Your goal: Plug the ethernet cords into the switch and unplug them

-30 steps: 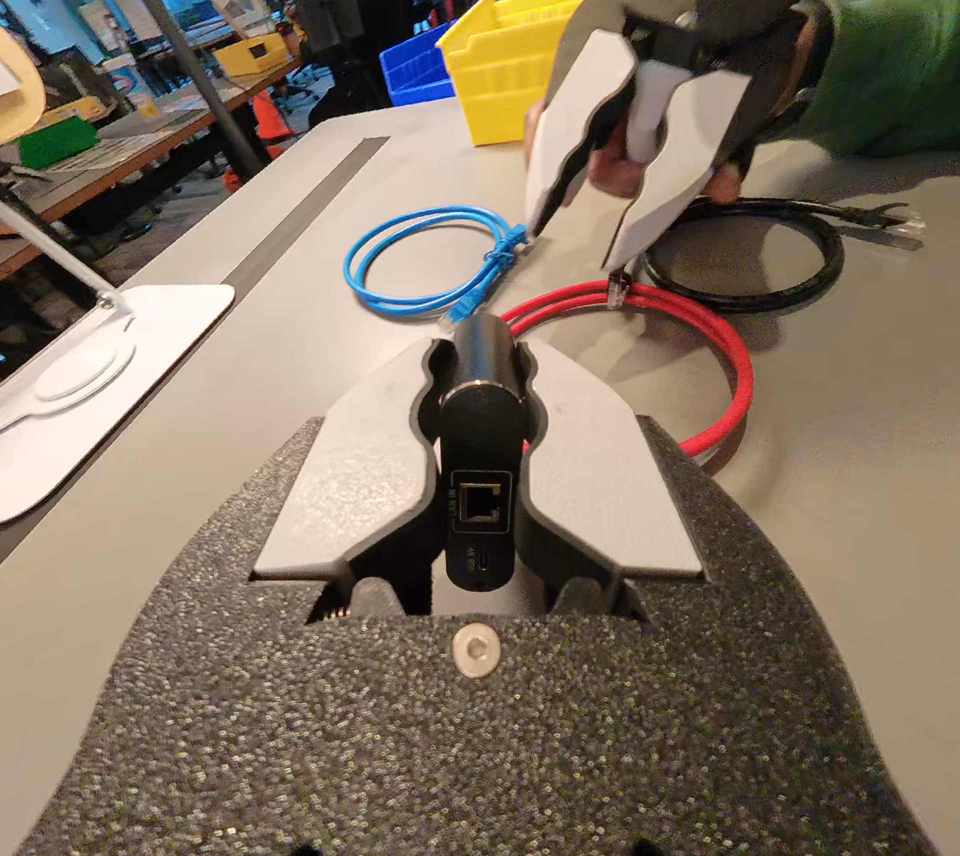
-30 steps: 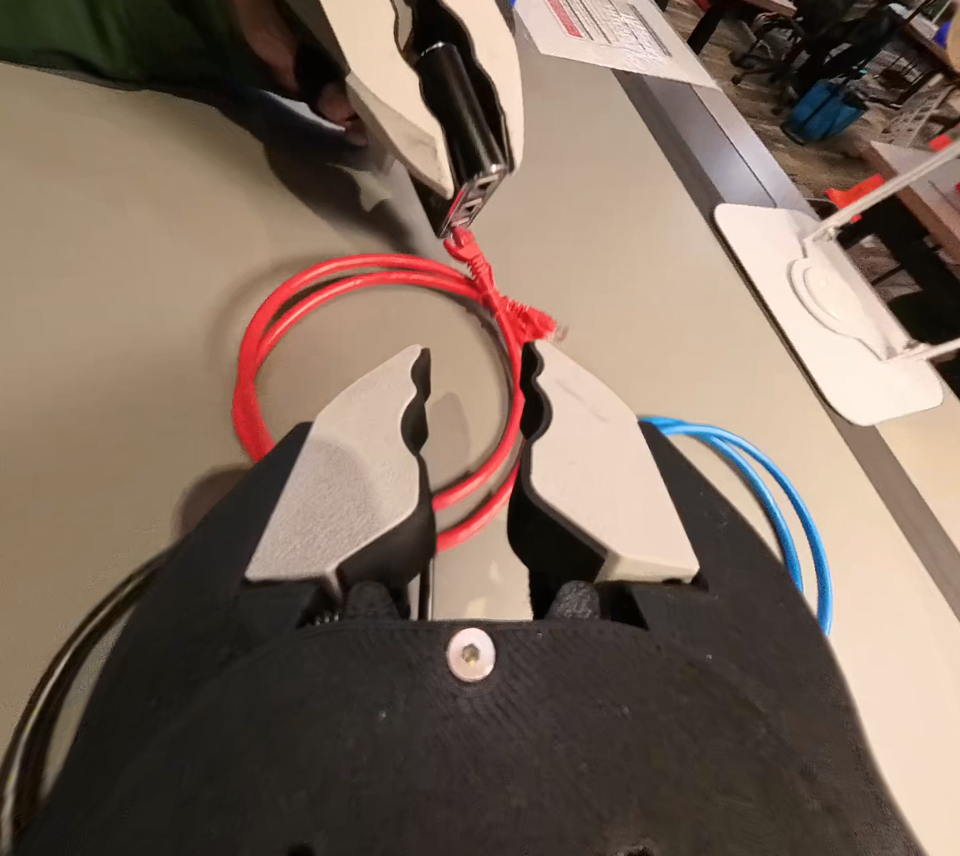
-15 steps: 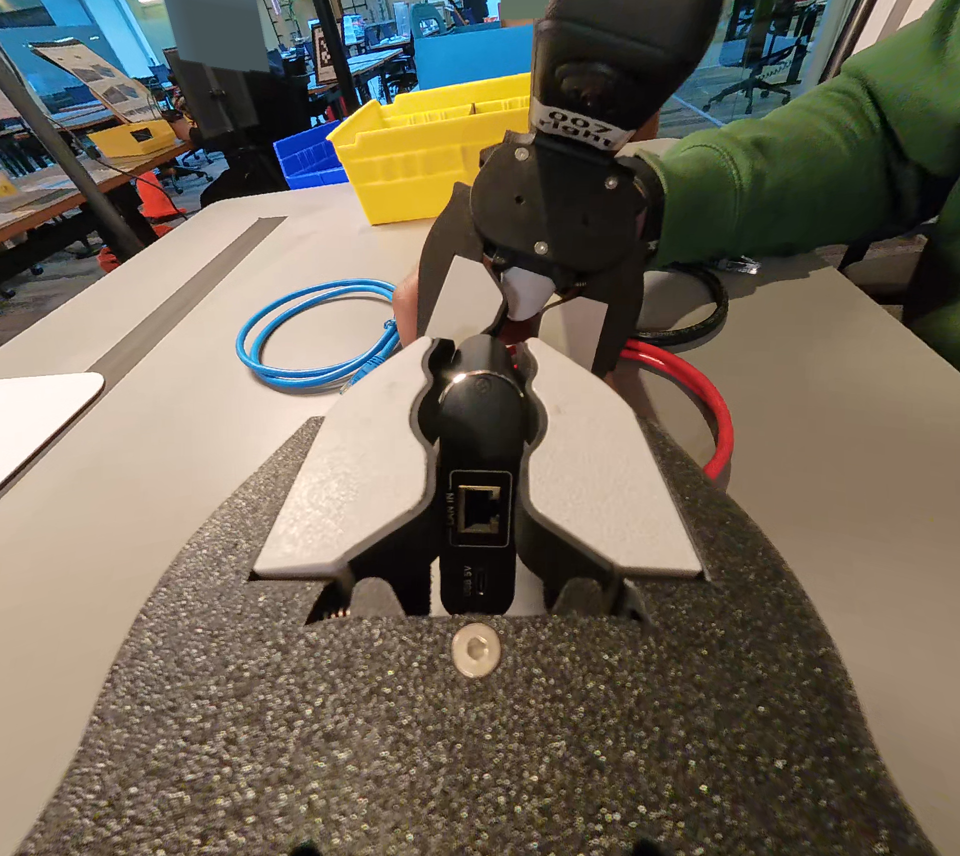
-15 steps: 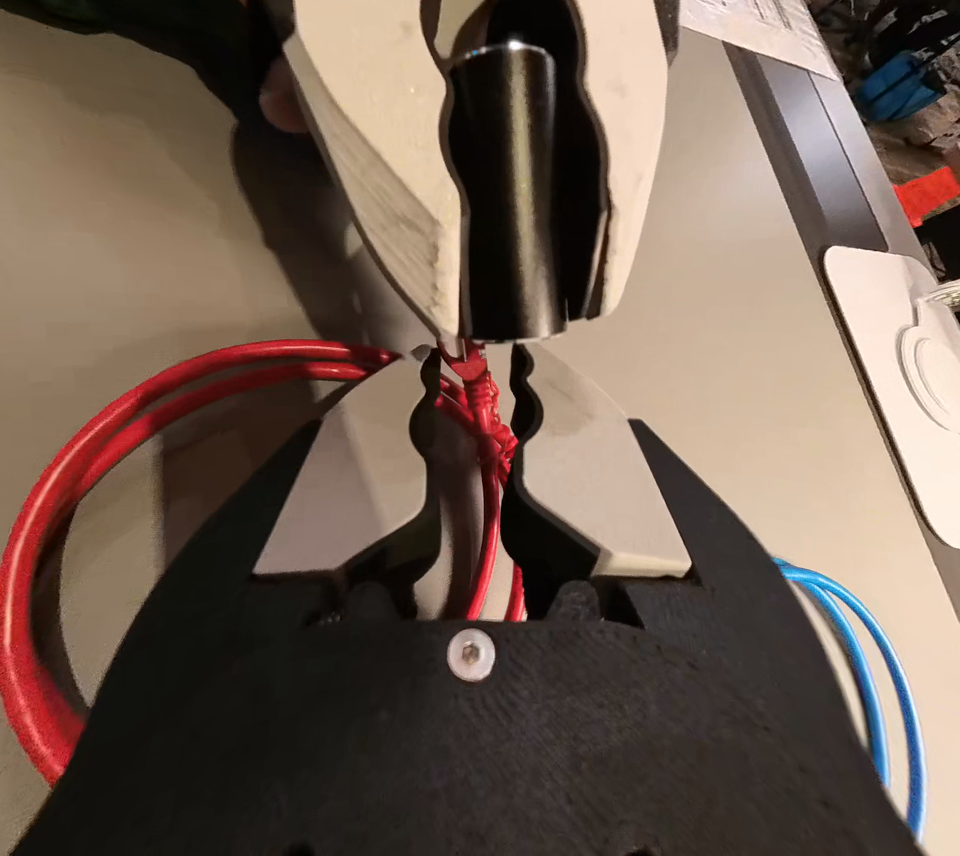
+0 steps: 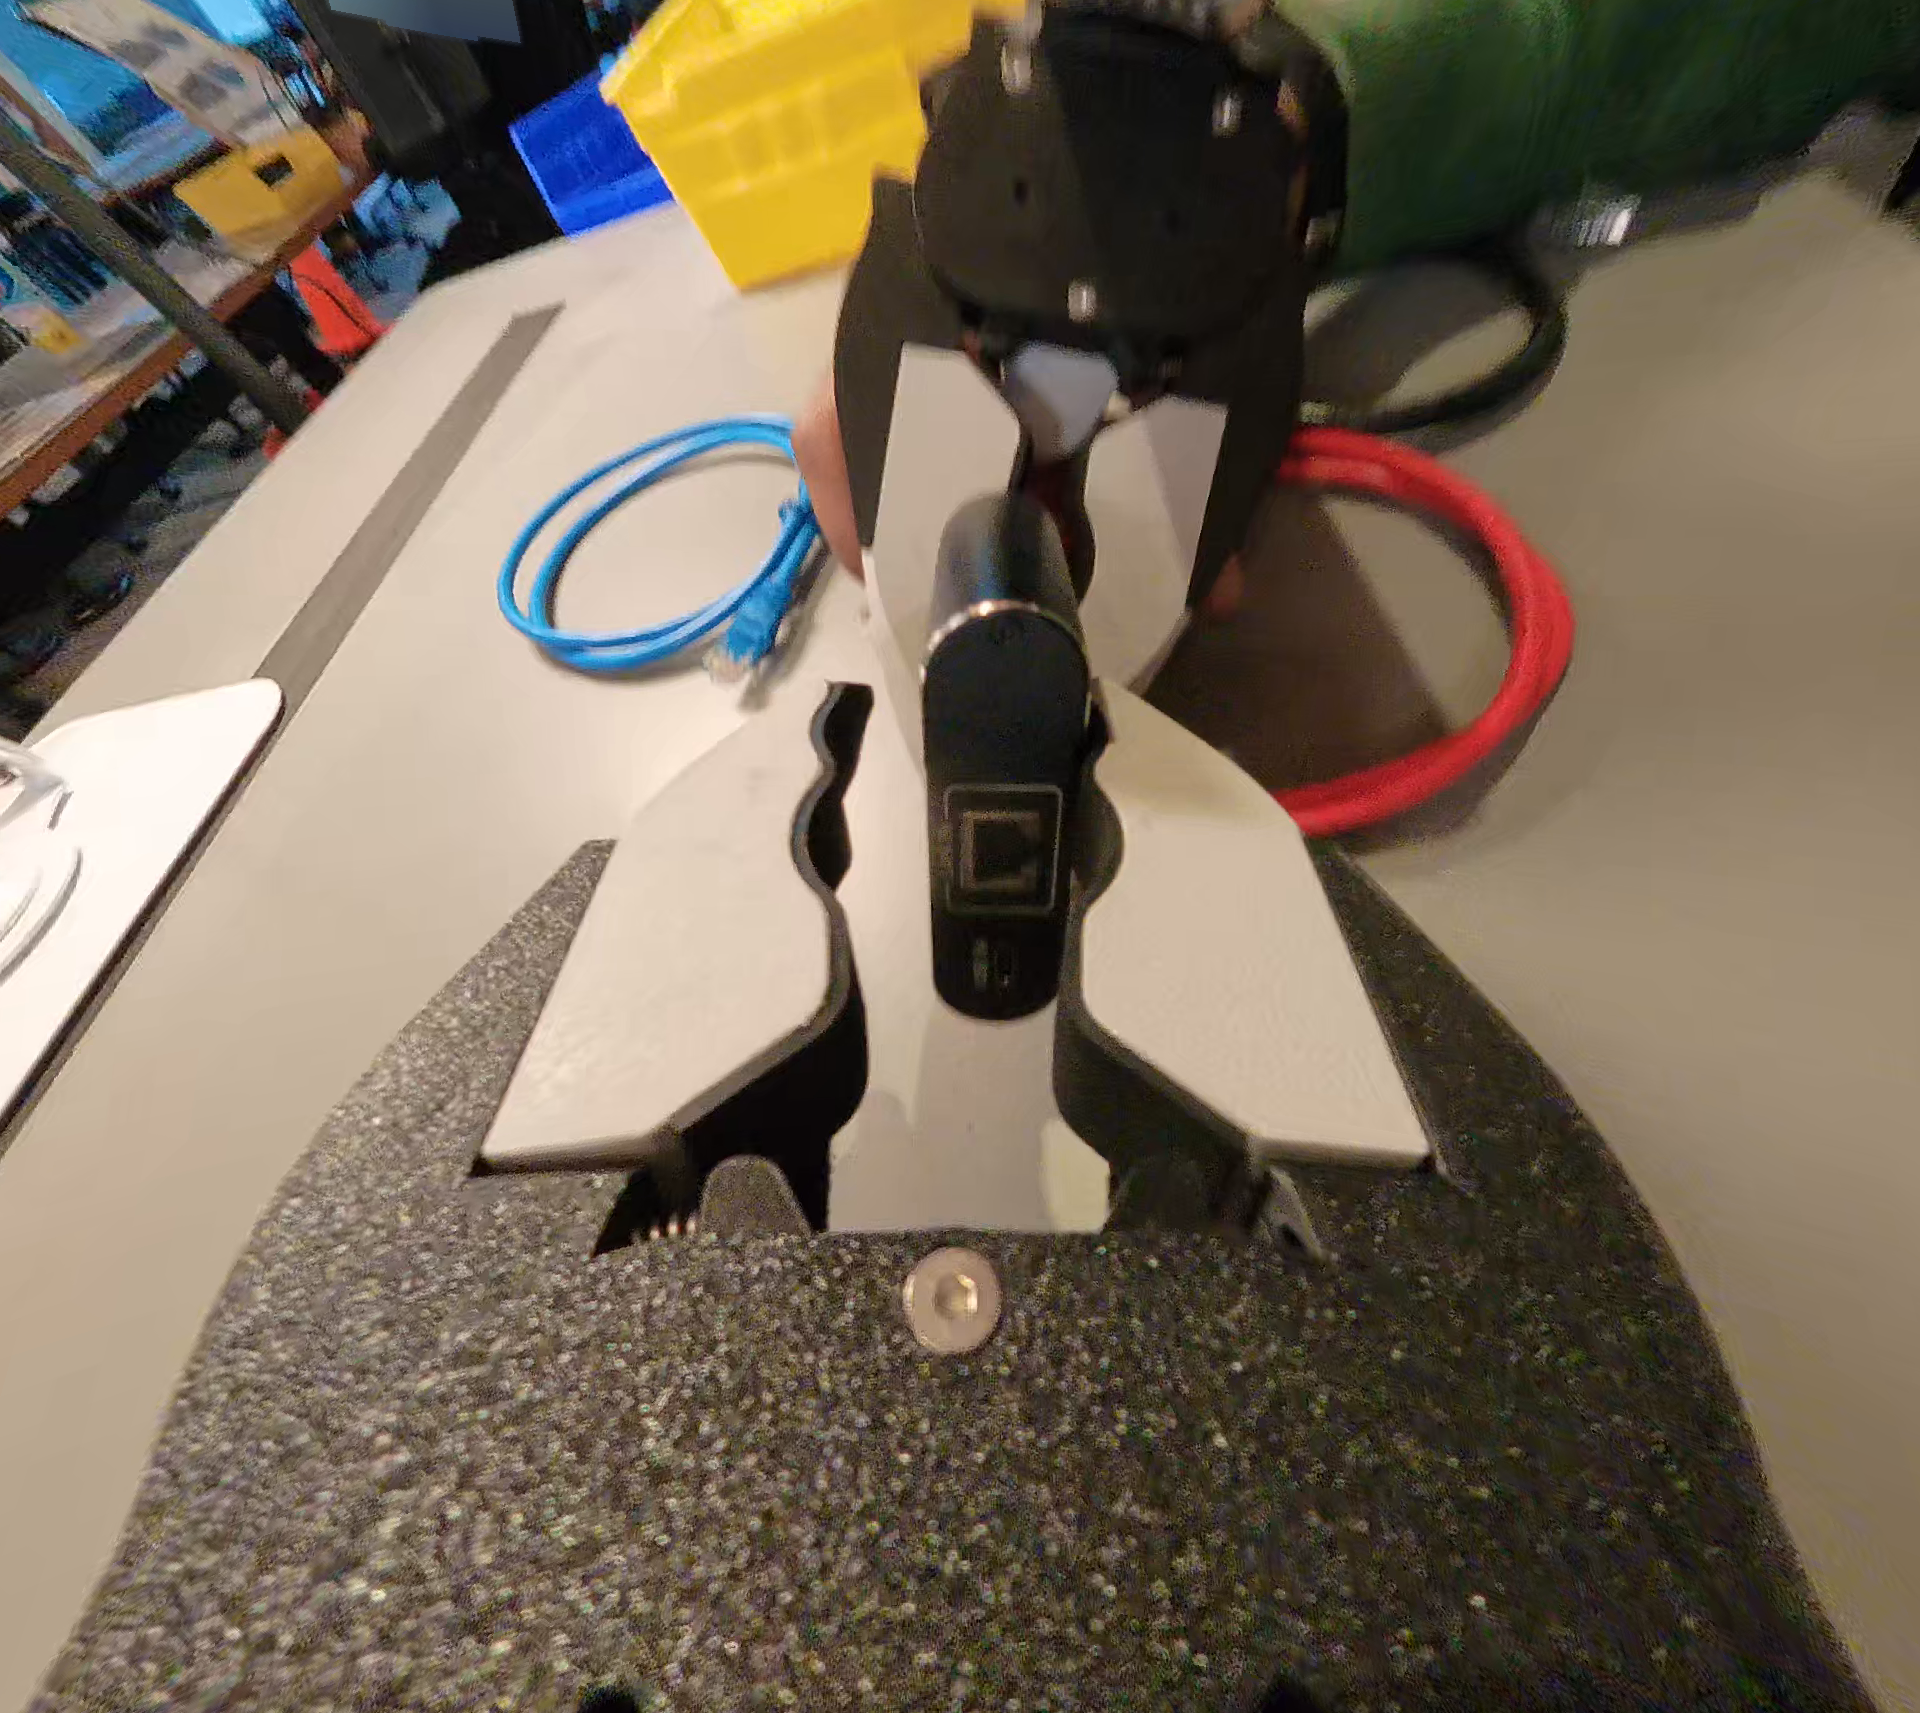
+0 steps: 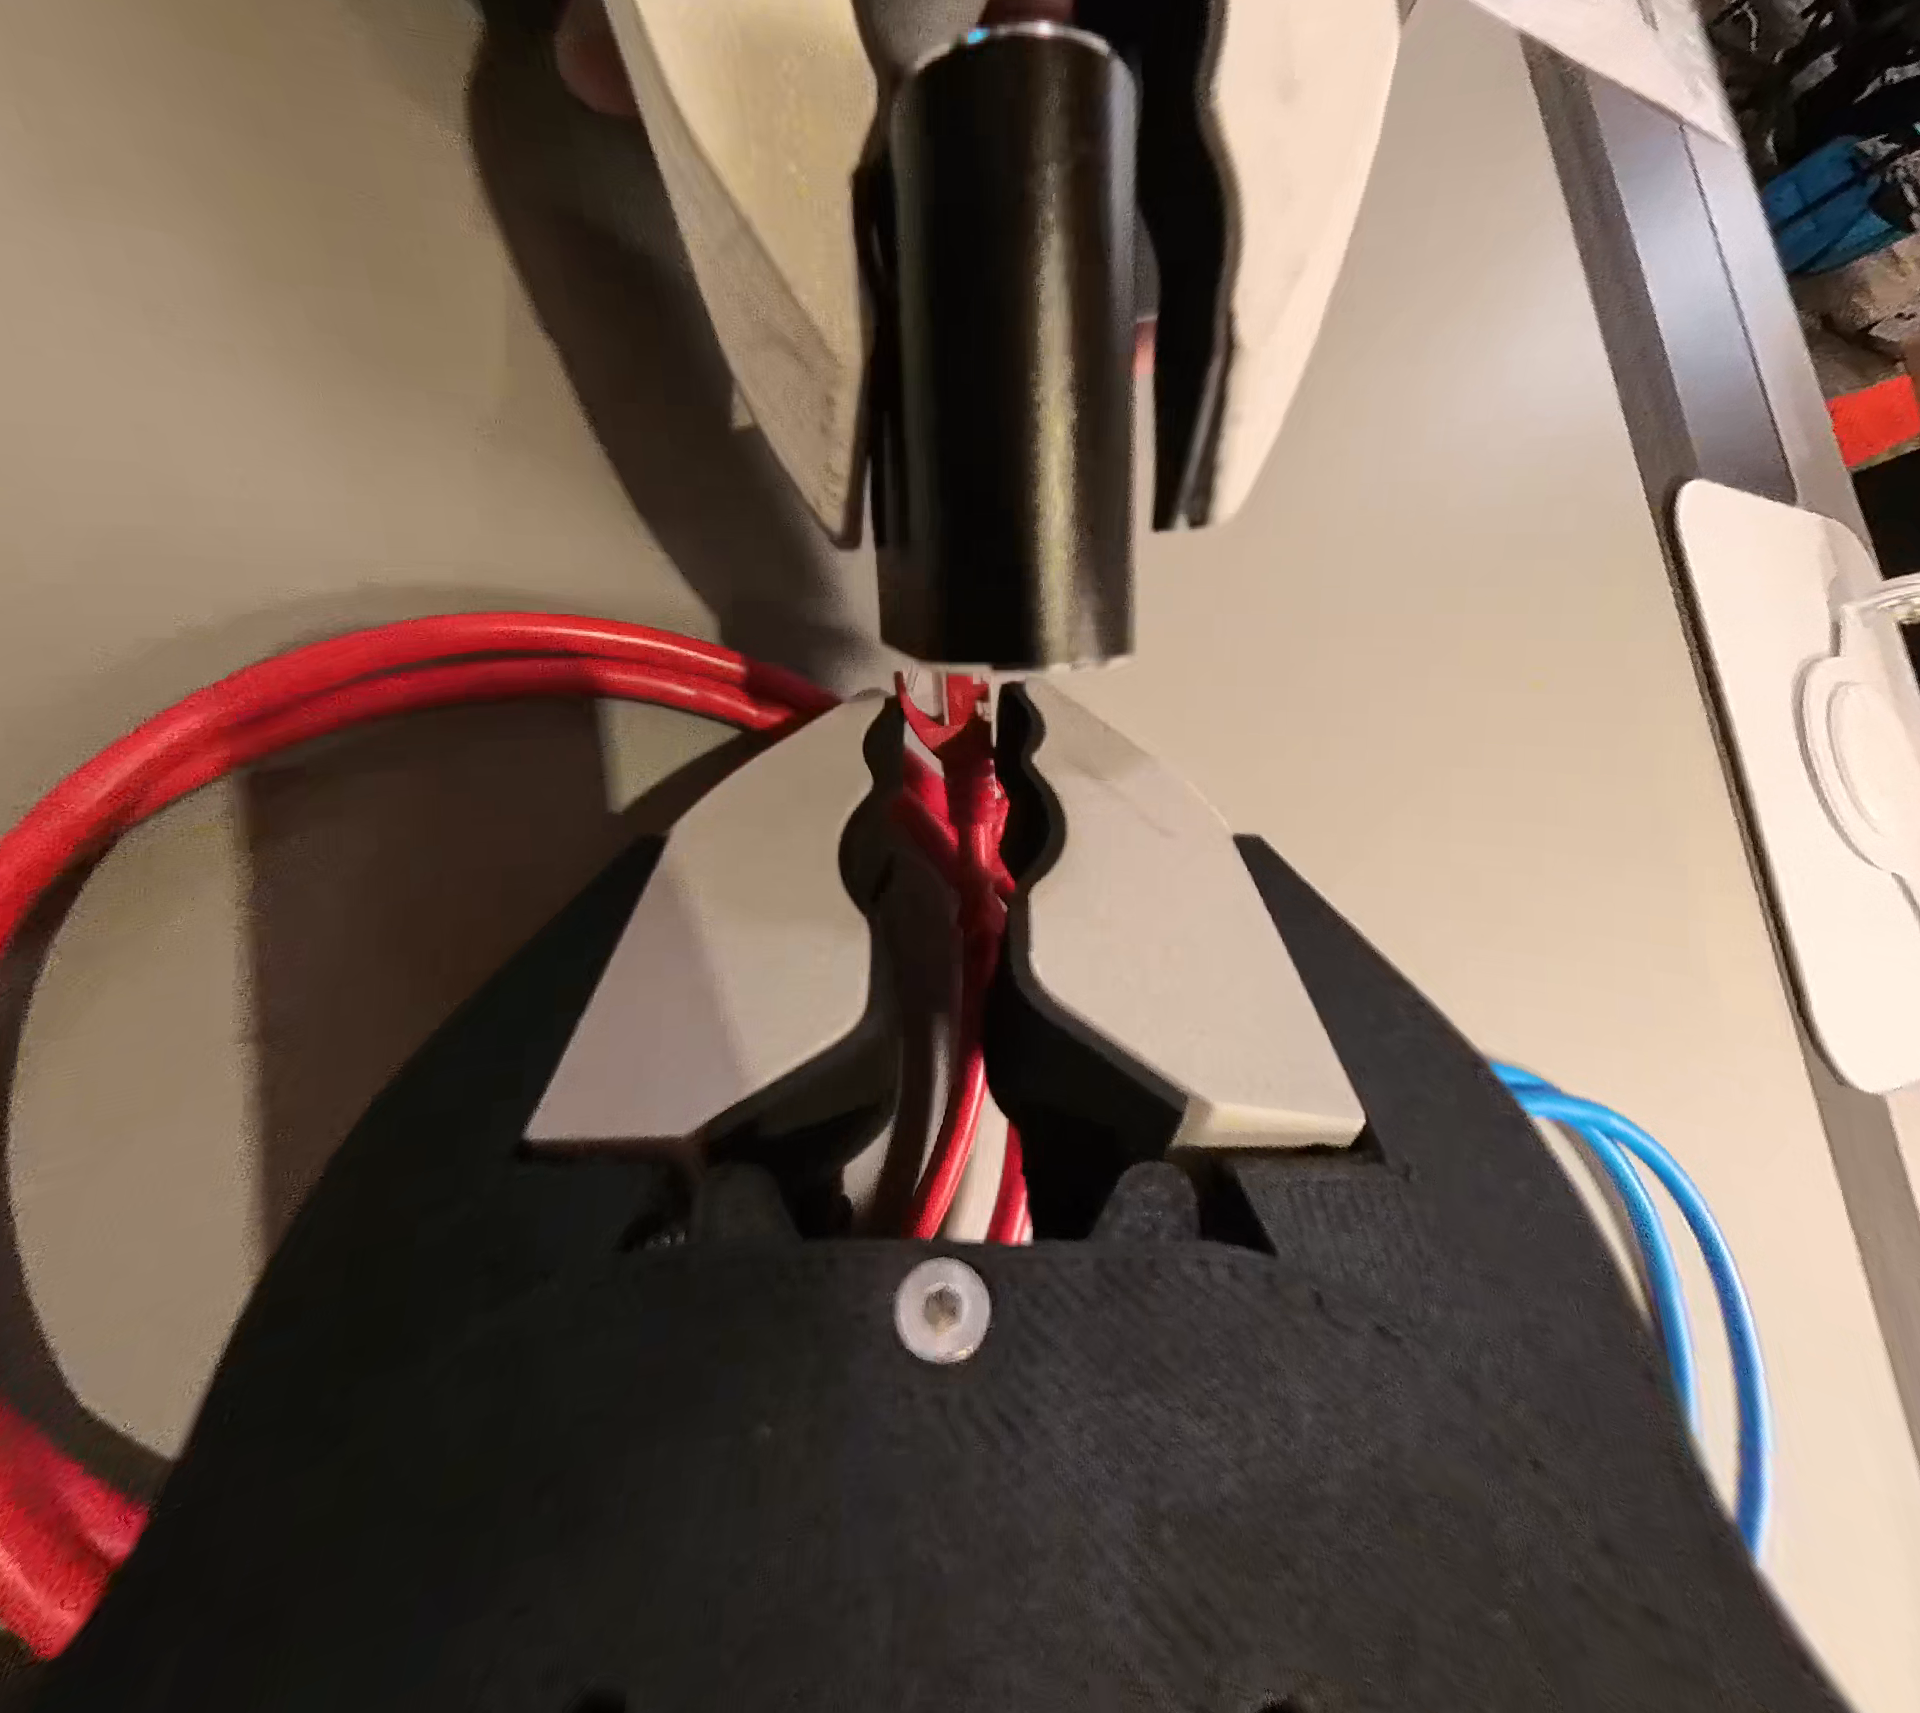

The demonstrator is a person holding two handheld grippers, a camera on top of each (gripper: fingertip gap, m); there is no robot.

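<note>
Left gripper (image 5: 977, 707): I see its fingers spread apart; the left finger (image 5: 707, 925) stands clear of the switch, the right finger touches its side, so nothing is clamped.
Switch (image 5: 1000, 842): a black, rounded body between my left fingers, its port face turned toward the left camera. In the right wrist view the same switch (image 6: 1006, 354) points its far end down at my right gripper.
Right gripper (image 6: 943, 707): clenched on the red cord's plug (image 6: 951, 713), which sits right at the switch's lower end; I cannot tell how far it is seated.
Red cord (image 6: 343, 655): coiled on the table (image 5: 1662, 988), the loop running left of my right gripper.
Blue cord (image 5: 644, 562): coiled loose on the table, apart from both tools.
Black cord (image 5: 1527, 354): a loop lying beyond the red one, blurred.
Background: a yellow bin (image 5: 821, 115) at the table's far edge, a green sleeve (image 5: 1621, 32) behind the right gripper.
</note>
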